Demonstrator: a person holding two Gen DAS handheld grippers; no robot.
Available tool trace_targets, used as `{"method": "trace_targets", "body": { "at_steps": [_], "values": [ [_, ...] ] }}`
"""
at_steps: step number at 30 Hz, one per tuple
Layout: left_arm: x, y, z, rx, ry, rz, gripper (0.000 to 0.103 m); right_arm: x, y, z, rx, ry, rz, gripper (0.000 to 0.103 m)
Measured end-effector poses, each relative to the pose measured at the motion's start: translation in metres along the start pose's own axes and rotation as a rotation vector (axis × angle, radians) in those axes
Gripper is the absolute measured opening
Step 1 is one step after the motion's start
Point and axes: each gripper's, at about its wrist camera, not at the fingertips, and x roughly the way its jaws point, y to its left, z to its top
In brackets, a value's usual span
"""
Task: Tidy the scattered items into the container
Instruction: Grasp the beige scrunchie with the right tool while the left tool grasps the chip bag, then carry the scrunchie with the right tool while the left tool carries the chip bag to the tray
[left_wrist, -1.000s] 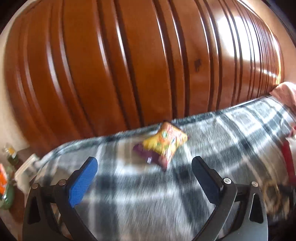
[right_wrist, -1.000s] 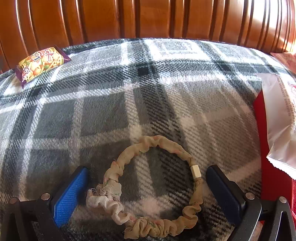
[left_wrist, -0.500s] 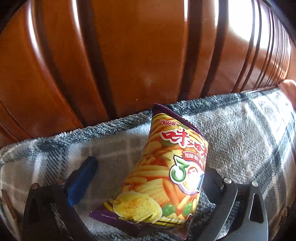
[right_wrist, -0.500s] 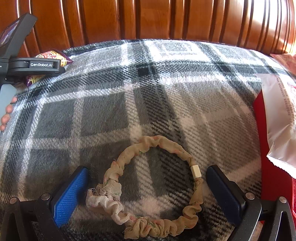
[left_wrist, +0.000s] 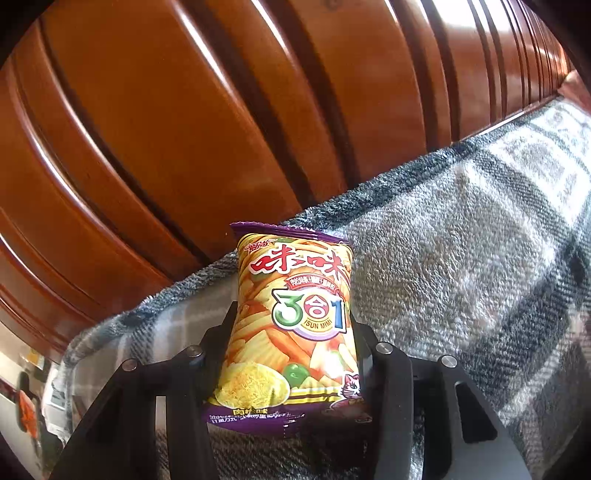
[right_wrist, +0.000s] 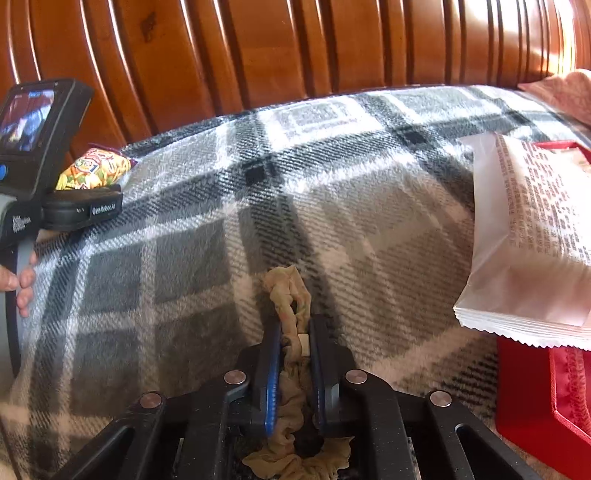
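Right tongs (right_wrist: 291, 354) pinch scrunchie (right_wrist: 290, 306) (red box (right_wrist: 528, 417) holds packet (right_wrist: 528, 243)).

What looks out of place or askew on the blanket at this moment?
The white packet lies askew, half over the rim of the red box and half on the blanket, not properly inside. Nothing looks spilled or torn.

Both wrist cameras look down close over the plaid blanket (right_wrist: 332, 206), sharing the snack bag (left_wrist: 291, 332).
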Motion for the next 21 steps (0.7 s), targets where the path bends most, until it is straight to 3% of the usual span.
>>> {"method": "trace_targets", "body": {
  "at_steps": [3, 5, 9, 15, 21],
  "values": [
    [-0.006, -0.001, 0.003, 0.005, -0.02, 0.026, 0.052, -0.001, 0.005, 0.001, -0.035, 0.004, -0.002, 0.009],
    [-0.014, 0.001, 0.007, 0.0, -0.048, 0.047, 0.052, -0.005, 0.004, 0.002, -0.034, 0.018, 0.046, 0.008],
    [-0.034, 0.012, 0.013, -0.041, -0.066, 0.022, 0.052, -0.016, 0.003, 0.009, -0.012, 0.006, 0.083, 0.007],
    [-0.072, 0.034, 0.015, -0.079, -0.108, 0.022, 0.052, -0.041, 0.015, 0.028, -0.014, -0.116, 0.163, 0.007],
    [-0.114, 0.042, 0.017, -0.106, -0.169, 0.052, 0.052, -0.075, 0.007, 0.044, 0.015, -0.214, 0.175, 0.007]
  ]
}}
